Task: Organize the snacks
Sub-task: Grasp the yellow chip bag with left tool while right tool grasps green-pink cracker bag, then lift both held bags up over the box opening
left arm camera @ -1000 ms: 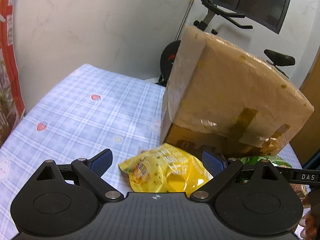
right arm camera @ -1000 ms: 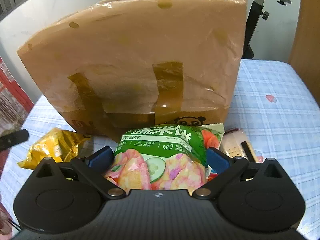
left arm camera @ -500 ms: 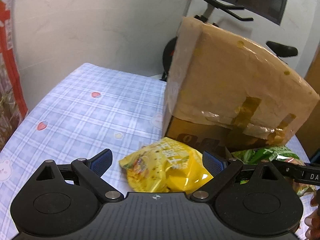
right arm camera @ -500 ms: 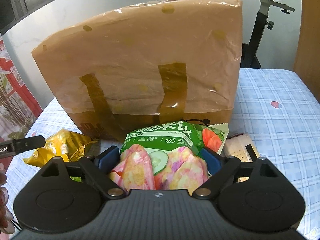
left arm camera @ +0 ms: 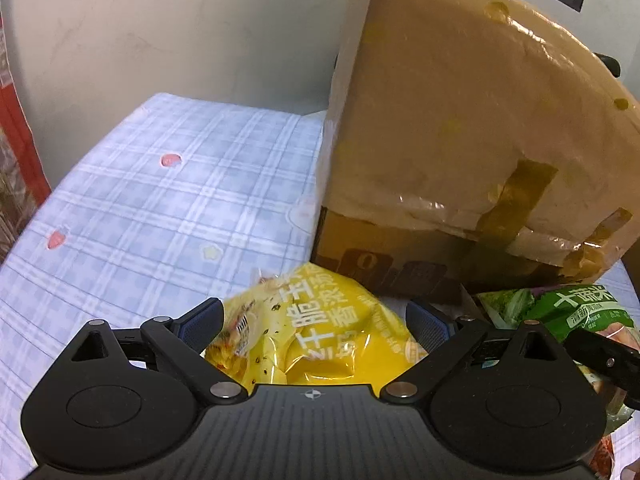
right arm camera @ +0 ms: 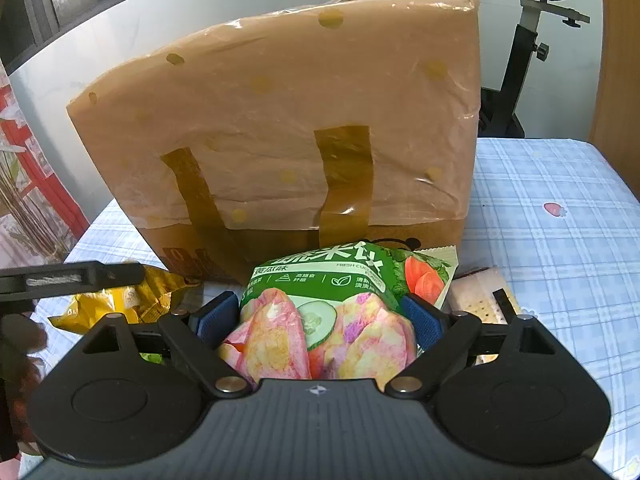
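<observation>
A yellow snack bag (left arm camera: 320,340) lies on the blue checked tablecloth (left arm camera: 160,220) in front of a big cardboard box (left arm camera: 460,140). My left gripper (left arm camera: 314,320) is open around it, one blue pad on each side of the bag. My right gripper (right arm camera: 320,320) is shut on a green rice-cracker bag (right arm camera: 332,280), whose sides are squeezed in between the pads. That green bag (left arm camera: 560,312) also shows at the right of the left wrist view. The yellow bag (right arm camera: 120,300) lies at the left of the right wrist view, partly behind a left gripper finger (right arm camera: 72,276).
The cardboard box (right arm camera: 300,120), wrapped in plastic film and tape, stands close behind both bags. A pale cracker packet (right arm camera: 480,296) lies right of the green bag. An exercise bike (right arm camera: 532,40) stands behind the table. Red decoration (left arm camera: 16,140) hangs at the left.
My left gripper has come forward and down, so the yellow bag now sits between its fingers. The right jaws have narrowed onto the green bag, which now bulges.
</observation>
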